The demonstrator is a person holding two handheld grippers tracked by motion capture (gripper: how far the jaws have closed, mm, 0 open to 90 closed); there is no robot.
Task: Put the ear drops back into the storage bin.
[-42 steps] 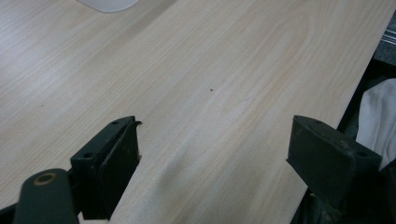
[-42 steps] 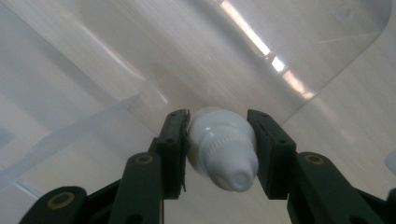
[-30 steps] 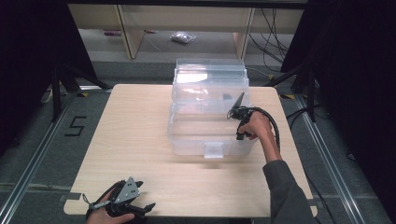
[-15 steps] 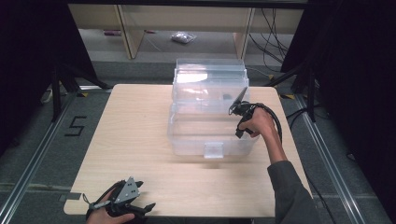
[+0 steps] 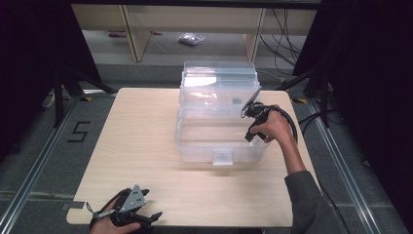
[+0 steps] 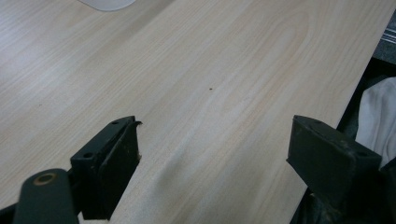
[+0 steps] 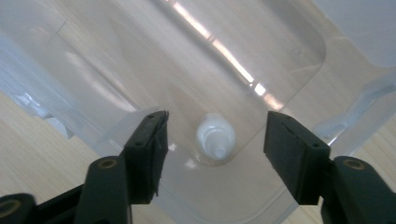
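Note:
A clear plastic bin [image 5: 195,141] stands in the middle of the wooden table [image 5: 136,126], with its clear lid [image 5: 217,80] raised at the back. A small white bottle [image 7: 215,136] lies in a rounded corner of the bin's floor. My right gripper [image 5: 249,109] hovers over the bin's right side; in the right gripper view it [image 7: 217,127] is open, with the bottle showing between and below its jaws. My left gripper [image 5: 150,217] rests at the table's near left edge, and in the left gripper view it [image 6: 215,135] is open over bare wood.
A white cloth [image 6: 378,112] shows past the table edge beside the left gripper. Behind the table stand shelf legs [image 5: 131,34] and a small bag [image 5: 191,39] on the floor. Cables [image 5: 287,39] hang at the back right. Rails [image 5: 29,165] run along both sides.
My right gripper has crept a little farther back over the bin's right side. The left gripper has stayed where it was.

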